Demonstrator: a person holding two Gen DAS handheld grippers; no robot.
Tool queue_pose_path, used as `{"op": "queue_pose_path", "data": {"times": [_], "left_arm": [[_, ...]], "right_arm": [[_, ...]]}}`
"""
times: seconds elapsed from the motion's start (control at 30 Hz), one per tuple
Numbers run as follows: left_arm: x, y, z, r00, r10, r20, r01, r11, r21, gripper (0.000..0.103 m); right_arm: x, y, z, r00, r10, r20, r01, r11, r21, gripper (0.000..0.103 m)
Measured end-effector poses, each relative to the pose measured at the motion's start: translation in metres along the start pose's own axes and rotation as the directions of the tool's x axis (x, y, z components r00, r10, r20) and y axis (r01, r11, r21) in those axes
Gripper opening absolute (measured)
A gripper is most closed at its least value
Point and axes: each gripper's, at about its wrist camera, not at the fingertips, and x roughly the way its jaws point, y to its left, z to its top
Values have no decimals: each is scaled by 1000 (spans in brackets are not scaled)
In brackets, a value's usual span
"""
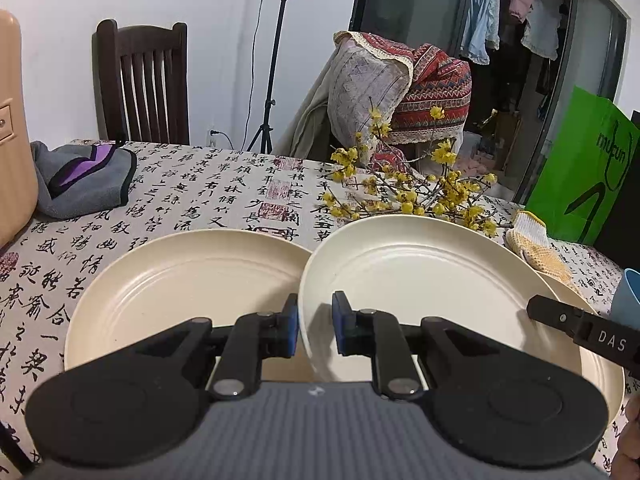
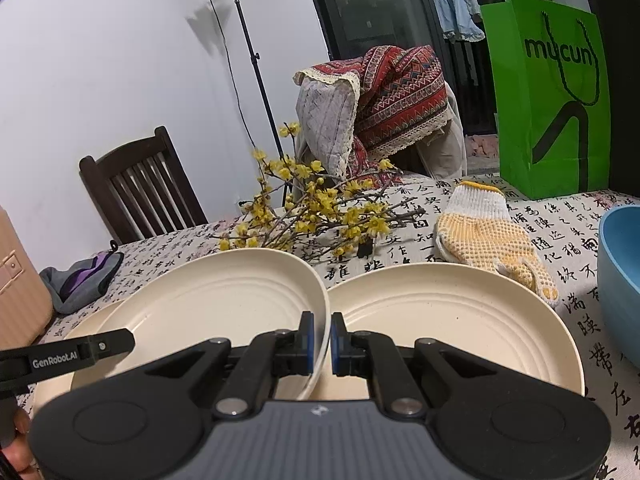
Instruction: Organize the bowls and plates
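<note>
My bench [image 2: 420, 216] wears a cloth printed with black calligraphy. On it lie a cream plate at left [image 1: 172, 280] and another at right [image 2: 460, 320], a spray of yellow blossom twigs [image 2: 316, 208], a dotted work glove [image 2: 488, 236], a folded grey and purple cloth [image 1: 84, 176], a blue bowl [image 2: 620, 276] and a green paper bag [image 2: 552, 96].

Flower branches [image 2: 316, 208] and glove [image 2: 488, 236] just behind plates [image 2: 448, 312].

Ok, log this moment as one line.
right claw: shut on middle plate rim | left claw: astride its other rim, grip unclear | middle plate: tilted, overlapping left plate and right plate
</note>
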Motion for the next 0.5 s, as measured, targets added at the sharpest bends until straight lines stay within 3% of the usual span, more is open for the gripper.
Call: {"op": "queue_pose_path", "data": {"times": [0.5], "left_arm": [[-39, -8, 4, 999, -14, 40, 13, 999, 30, 17]], "right_arm": [[-34, 4, 6, 1000, 11, 27, -11, 999, 30, 8]]}}
